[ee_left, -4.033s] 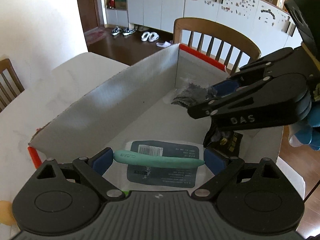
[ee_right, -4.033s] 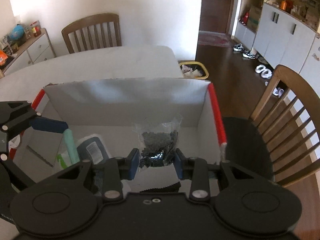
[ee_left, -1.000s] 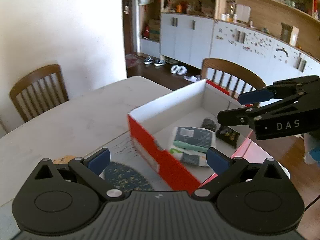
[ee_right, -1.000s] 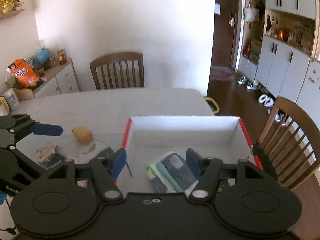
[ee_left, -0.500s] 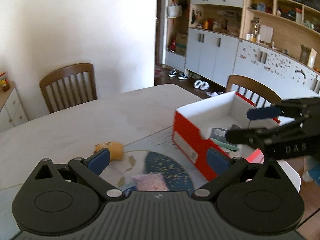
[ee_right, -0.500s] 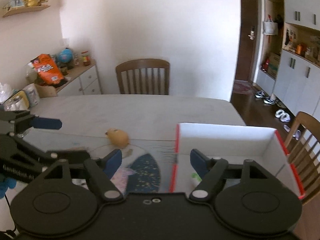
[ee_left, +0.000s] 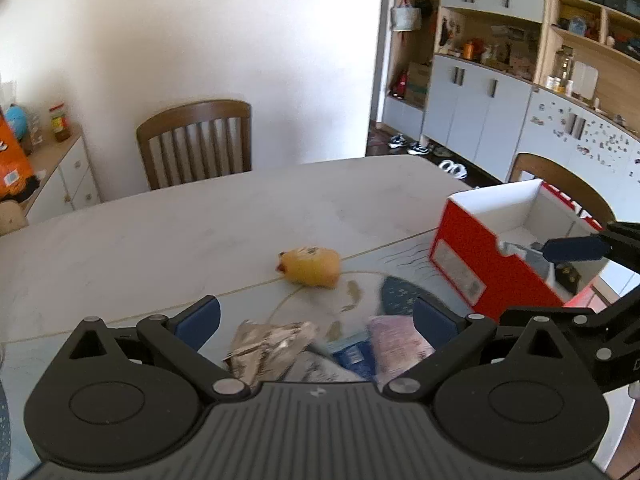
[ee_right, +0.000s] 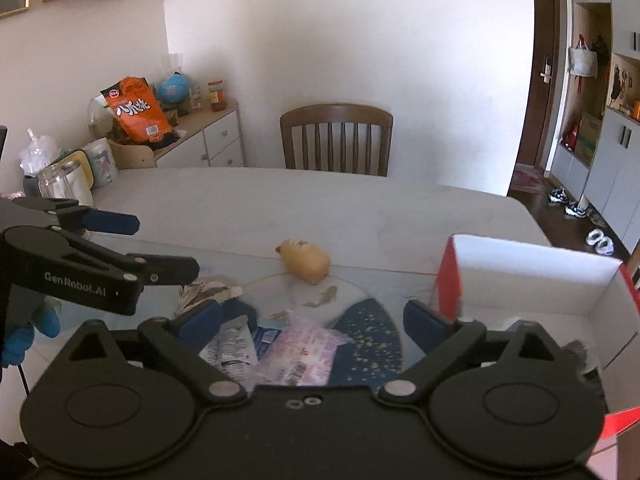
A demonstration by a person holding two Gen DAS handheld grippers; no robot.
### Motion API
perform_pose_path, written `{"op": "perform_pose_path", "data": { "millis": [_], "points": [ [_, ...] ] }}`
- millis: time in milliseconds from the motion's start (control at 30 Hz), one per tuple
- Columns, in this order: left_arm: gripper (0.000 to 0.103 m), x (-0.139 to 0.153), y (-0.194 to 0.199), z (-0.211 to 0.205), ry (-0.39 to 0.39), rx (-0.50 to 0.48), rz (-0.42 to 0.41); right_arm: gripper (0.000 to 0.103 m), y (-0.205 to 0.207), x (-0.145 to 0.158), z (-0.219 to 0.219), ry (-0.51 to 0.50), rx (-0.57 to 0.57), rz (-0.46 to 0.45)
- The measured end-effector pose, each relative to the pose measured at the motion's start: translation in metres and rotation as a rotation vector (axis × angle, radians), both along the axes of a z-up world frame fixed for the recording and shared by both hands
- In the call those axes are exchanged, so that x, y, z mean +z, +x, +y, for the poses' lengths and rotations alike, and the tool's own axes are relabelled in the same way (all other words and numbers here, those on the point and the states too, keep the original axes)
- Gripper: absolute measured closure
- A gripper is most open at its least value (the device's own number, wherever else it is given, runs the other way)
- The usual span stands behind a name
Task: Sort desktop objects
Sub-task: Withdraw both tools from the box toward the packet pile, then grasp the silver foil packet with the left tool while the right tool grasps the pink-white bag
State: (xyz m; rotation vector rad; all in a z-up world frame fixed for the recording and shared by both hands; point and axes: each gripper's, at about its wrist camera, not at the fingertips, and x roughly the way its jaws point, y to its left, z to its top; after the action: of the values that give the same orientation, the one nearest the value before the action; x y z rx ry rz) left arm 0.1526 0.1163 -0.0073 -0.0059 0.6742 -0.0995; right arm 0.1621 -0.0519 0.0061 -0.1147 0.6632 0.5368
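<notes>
Room: dining room, pale stone-look table (ee_right: pixel 280 208) with a clear glass mat, wooden chair (ee_right: pixel 336 140) at 12 o'clock.
Box: red-sided cardboard box (ee_right: pixel 532 280), white inside, at 3 o'clock of the right gripper; a few items already lie in it.
Loose pile: crinkled foil wrapper (ee_left: pixel 272 340), pink printed sachet (ee_right: pixel 300 352) and blue packet (ee_left: pixel 352 354), flat and floppy, just ahead of both tools.
Yellow toy: soft rounded yellow toy (ee_left: pixel 310 266), 12 o'clock of the pile, long axis running 9 to 3.
Left gripper (ee_left: pixel 316 316): jaws wide, empty, foil wrapper between them, untouched.
Right gripper (ee_right: pixel 312 318): jaws have just been opening, now fully spread, empty, over the sachet.
Nearer: likely left for foil, right for sachet.
</notes>
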Motion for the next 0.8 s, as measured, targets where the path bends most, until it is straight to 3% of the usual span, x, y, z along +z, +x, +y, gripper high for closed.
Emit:
{"op": "perform_pose_path", "data": {
  "millis": [800],
  "points": [
    [0.000, -0.076, 0.034, 0.037, 0.023, -0.029, 0.093, 0.005, 0.033, -0.065, 0.037, -0.052, -0.090, 0.102]
  ]
}}
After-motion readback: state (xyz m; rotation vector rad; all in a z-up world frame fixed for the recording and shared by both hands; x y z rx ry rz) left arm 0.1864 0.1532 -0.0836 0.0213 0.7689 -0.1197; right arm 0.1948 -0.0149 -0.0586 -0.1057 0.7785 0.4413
